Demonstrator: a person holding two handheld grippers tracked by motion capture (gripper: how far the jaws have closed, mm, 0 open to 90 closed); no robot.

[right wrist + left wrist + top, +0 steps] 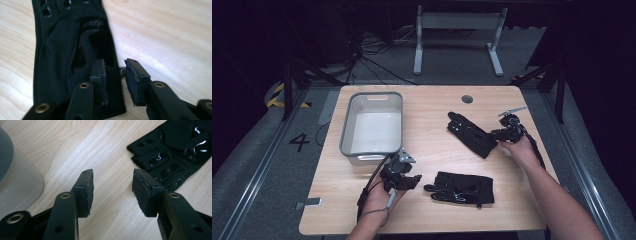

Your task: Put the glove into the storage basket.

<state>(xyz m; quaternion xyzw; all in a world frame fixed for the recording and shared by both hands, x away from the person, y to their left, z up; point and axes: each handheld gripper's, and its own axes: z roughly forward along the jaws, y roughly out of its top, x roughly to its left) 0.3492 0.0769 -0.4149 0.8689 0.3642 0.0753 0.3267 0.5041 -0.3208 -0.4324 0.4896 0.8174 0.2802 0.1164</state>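
— Any writing to read on this wooden table (432, 210)?

— Only a painted "4" (299, 142) on the floor, left of the grey bin (373, 125); the two black gloves carry glossy patches, no legible label.

— Where do the gloves lie?

— The far glove (472, 134) lies to the right of the bin, slanted, cuff end toward the right gripper (503, 134); the near glove (460, 188) lies flat, below and to the right of the bin's front corner, fingers pointing toward the left gripper (409, 182).

— The right gripper?

— Jaws narrowly parted at the far glove's cuff; in the right gripper view one pad (100, 75) sits over the black fabric (62, 57), the other pad over bare wood; whether the pad touches the cloth cannot be told; nothing is clamped.

— And the left?

— Held just in front of the bin; jaws wide apart, nothing between them; the left gripper view shows bare wood in the gap, the near glove's fingers (172, 152) just beyond the right-hand pad (141, 192), the bin's wall (17, 185) at the left.
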